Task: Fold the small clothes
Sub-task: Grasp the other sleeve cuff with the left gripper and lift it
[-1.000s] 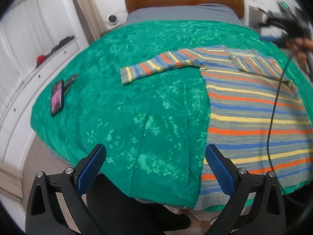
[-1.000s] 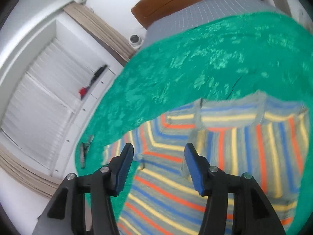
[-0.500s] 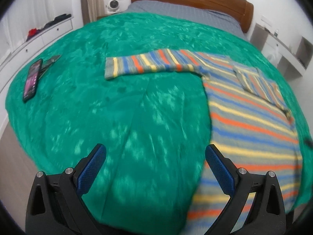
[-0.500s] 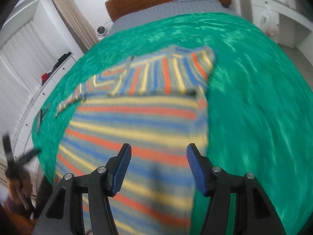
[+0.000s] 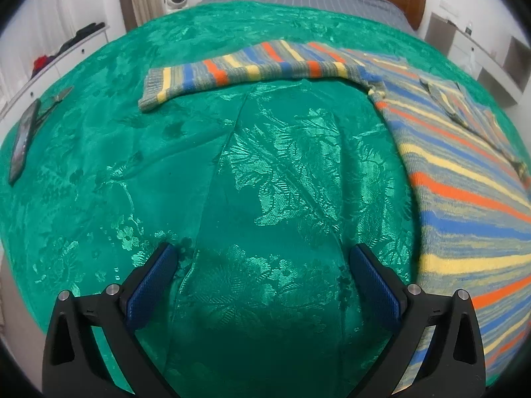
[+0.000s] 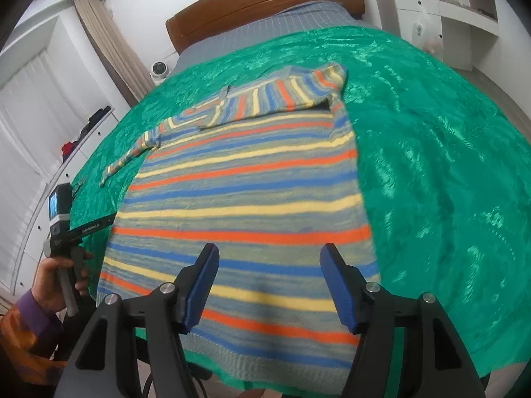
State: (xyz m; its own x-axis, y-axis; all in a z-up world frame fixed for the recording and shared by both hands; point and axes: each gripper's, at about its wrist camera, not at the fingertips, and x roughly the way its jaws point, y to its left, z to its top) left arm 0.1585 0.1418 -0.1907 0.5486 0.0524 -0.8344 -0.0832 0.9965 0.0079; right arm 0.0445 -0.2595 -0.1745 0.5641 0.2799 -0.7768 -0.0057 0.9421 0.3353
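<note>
A striped knit sweater (image 6: 252, 192) in grey, blue, yellow and orange lies flat on the green bedspread (image 6: 431, 165). Its right sleeve (image 6: 265, 99) is folded across the chest; the left sleeve (image 5: 252, 66) stretches out sideways. My right gripper (image 6: 268, 265) hovers over the sweater's lower part, near the hem, its jaws opening with nothing between them. My left gripper (image 5: 262, 262) stands open over bare bedspread (image 5: 232, 182), left of the sweater's body (image 5: 464, 199). In the right wrist view the left gripper's handle and camera (image 6: 63, 219) show at the left, held by a hand (image 6: 56, 278).
A phone (image 5: 23, 139) and a small tool (image 5: 56, 99) lie near the bed's left edge. A wooden headboard (image 6: 265, 3) and grey sheet are at the far end. White drawers (image 6: 39, 152) run along the left, shelves (image 6: 448, 10) on the right.
The right gripper swung from over the sweater's top back to its hem end, jaws widening. The left gripper moved lower and closer over the bedspread, so the spread-out sleeve looks nearer.
</note>
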